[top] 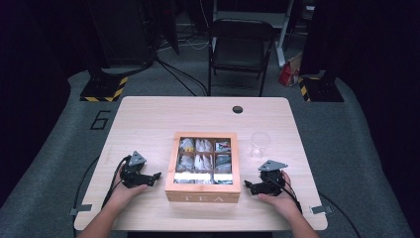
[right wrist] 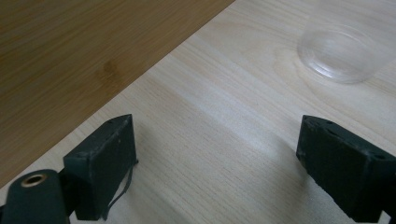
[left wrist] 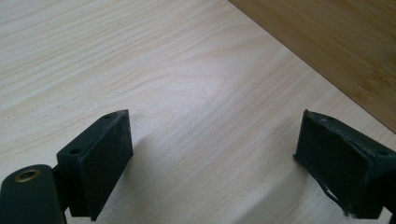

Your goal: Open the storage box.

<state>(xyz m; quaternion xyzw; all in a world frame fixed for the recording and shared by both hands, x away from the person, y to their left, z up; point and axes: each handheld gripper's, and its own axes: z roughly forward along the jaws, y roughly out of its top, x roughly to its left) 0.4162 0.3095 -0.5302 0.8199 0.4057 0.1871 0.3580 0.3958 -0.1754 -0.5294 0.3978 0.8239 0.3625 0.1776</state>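
Observation:
A wooden tea box [top: 203,168] with a glass lid sits in the middle of the table, with several tea bags in its compartments. My left gripper [top: 154,176] rests on the table just left of the box, jaws open and empty. In the left gripper view the box wall [left wrist: 336,51] runs across the top right, beyond the left gripper [left wrist: 212,161]. My right gripper [top: 247,185] lies to the right of the box, open with nothing in it. The right gripper view shows the right gripper [right wrist: 215,161] over bare wood, the box wall [right wrist: 79,56] at left and a clear plastic cup [right wrist: 338,51] ahead.
The clear cup [top: 260,144] stands right of the box, behind my right gripper. A round cable hole [top: 237,109] is near the table's far edge. A black folding chair [top: 240,49] stands beyond the table. Bare light wood [top: 143,124] lies to the left and behind the box.

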